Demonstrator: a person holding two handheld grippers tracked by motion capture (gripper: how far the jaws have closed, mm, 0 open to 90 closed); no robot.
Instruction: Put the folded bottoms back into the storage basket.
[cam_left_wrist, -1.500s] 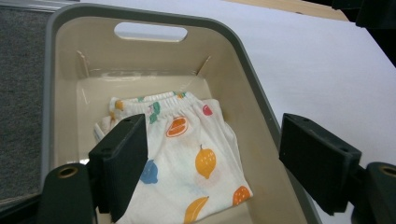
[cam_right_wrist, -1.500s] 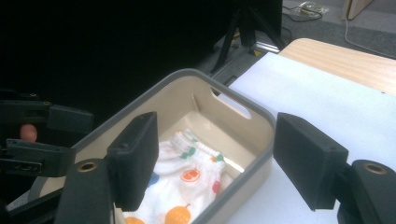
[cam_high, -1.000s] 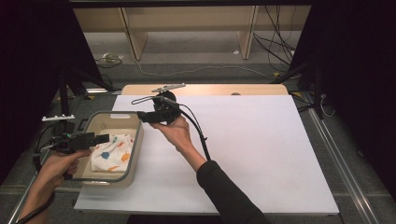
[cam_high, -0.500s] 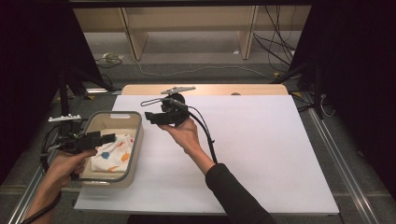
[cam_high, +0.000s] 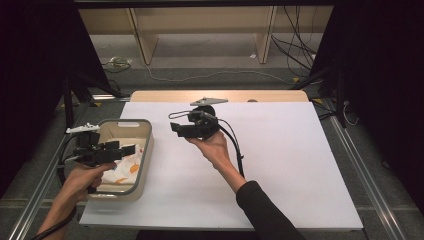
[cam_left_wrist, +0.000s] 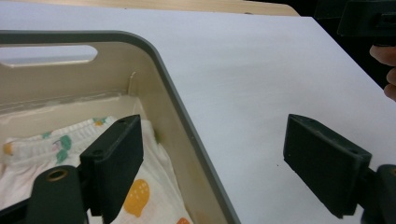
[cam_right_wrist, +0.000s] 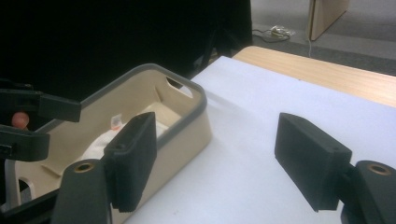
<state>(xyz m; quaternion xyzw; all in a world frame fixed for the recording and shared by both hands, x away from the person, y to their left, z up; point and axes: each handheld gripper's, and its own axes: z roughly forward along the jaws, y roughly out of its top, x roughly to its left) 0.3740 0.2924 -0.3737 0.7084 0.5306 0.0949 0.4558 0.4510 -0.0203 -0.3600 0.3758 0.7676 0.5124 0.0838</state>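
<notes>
- High view: the left gripper (cam_high: 131, 150), jaws spread and empty, hides part of the patterned cloth (cam_high: 125, 167) lying in the beige bin (cam_high: 145, 131); the right gripper (cam_high: 175, 128), also spread and empty, is just right of the bin.
- Left gripper view: the cloth (cam_left_wrist: 135, 196), white with orange and green prints, is cut off below.
- Right gripper view: one black pad covers most of the cloth (cam_right_wrist: 100, 137) inside the bin (cam_right_wrist: 187, 123).

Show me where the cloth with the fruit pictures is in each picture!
High view: the cloth lies at lower left, inside the bin, partly under the left tool.
Left gripper view: bottom left, inside the bin, behind the near jaw.
Right gripper view: a white patch at left centre, inside the bin.
Shared landmark: the bin's grey rim on the white table.
</notes>
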